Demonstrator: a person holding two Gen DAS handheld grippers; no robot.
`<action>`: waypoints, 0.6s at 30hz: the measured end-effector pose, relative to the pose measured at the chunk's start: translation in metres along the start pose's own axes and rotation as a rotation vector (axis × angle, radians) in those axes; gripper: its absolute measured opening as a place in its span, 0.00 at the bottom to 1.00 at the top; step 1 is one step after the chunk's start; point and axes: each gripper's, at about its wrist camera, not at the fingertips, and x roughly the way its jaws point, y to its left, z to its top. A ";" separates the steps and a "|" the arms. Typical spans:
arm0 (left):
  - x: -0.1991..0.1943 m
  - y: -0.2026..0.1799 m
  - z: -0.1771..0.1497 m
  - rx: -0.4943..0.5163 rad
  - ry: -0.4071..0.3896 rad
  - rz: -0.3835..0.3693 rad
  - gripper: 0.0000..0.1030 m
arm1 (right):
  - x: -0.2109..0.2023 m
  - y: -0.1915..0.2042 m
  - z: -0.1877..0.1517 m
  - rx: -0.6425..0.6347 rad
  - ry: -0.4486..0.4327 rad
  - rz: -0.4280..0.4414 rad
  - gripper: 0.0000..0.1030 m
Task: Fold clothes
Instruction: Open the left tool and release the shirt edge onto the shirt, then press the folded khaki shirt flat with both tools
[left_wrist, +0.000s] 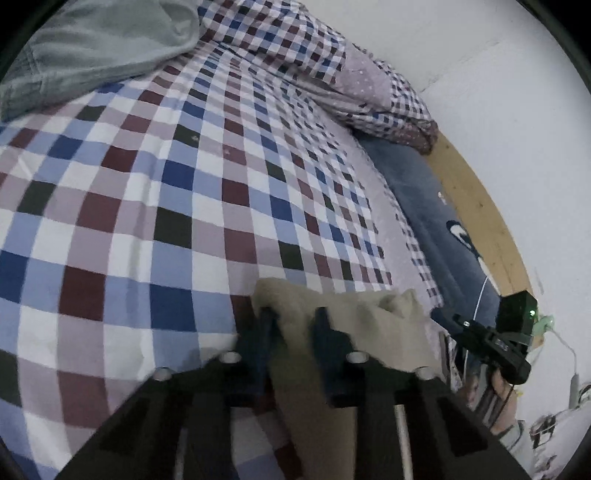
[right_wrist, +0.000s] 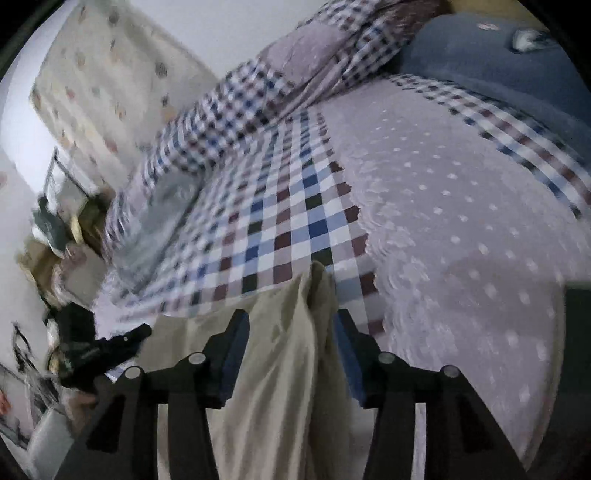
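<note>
Gripping a beige garment (left_wrist: 343, 314), with the left tongs (left_wrist: 293, 314) closed to a narrow gap on a bunched edge of the cloth; fabric pinched between the two dark blue pads and draped over the right-hand finger. Held just above the checked bedspread (left_wrist: 177, 192), near the bed's edge, garment trailing down under the tool toward the camera.

Seen from the right wrist camera: right tongs (right_wrist: 291, 325) set wider, beige garment (right_wrist: 288, 369) running up between the fingers in a long fold, its peak rising past the fingertips. Cannot tell for certain whether these pads actually pinch the cloth or merely straddle it; gaps visible on both sides of the fold. Motion blur over much of this view.

Lying farther off on the bedspread, a grey garment (left_wrist: 92, 48), well apart from the beige one. Beyond it, a checked pillow (left_wrist: 373, 88) at the head of the bed, with a blue blanket (left_wrist: 424, 206) along the side next to a wooden bed frame (left_wrist: 476, 206). Lilac dotted panel (right_wrist: 461, 229) of the bedspread spread beside the checked part.

Showing at the right edge of the left view, the other black tool with a hand (left_wrist: 500, 387) around its grip; matching glimpse of the left tool (right_wrist: 99, 350) at the left edge of the right view.
</note>
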 end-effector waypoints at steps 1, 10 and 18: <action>0.001 0.001 0.000 -0.012 -0.006 -0.007 0.11 | 0.010 0.002 0.005 -0.018 0.012 -0.009 0.50; -0.005 0.003 -0.003 -0.042 -0.152 -0.033 0.04 | 0.065 -0.002 0.007 -0.070 0.141 -0.065 0.00; -0.001 0.020 -0.005 -0.106 -0.164 -0.027 0.05 | 0.035 -0.004 0.015 -0.071 -0.002 -0.100 0.00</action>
